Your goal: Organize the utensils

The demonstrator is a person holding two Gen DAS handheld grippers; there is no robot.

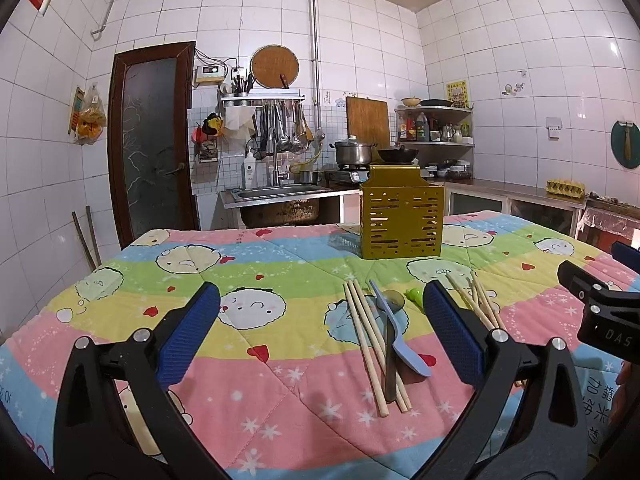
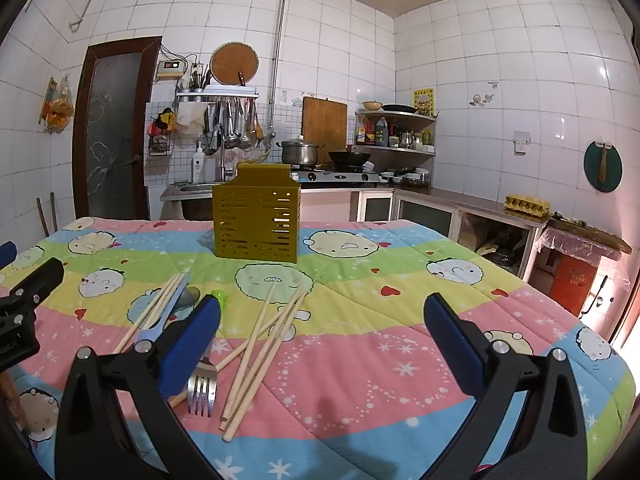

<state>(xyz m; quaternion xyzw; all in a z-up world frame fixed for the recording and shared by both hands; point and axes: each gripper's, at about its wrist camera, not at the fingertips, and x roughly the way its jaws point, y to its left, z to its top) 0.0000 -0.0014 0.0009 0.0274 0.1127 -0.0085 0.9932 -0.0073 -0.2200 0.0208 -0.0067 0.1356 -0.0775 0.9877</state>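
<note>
A yellow slotted utensil holder (image 1: 401, 220) stands upright at the far side of the quilt-covered table; it also shows in the right wrist view (image 2: 256, 222). Wooden chopsticks (image 1: 370, 340), a blue spoon (image 1: 400, 338) and a dark metal spoon (image 1: 390, 364) lie between my left gripper's fingers. More chopsticks (image 2: 260, 356), a metal fork (image 2: 202, 390) and a small green item (image 2: 219, 295) lie in the right wrist view. My left gripper (image 1: 320, 344) is open and empty above the quilt. My right gripper (image 2: 320, 352) is open and empty, right of the chopsticks.
The table carries a colourful cartoon quilt (image 1: 260, 288). Behind it are a sink (image 1: 276, 192), a stove with a pot (image 1: 352, 152) and wok, shelves and a counter with an egg tray (image 2: 526, 204). A dark door (image 1: 150, 140) is at the left.
</note>
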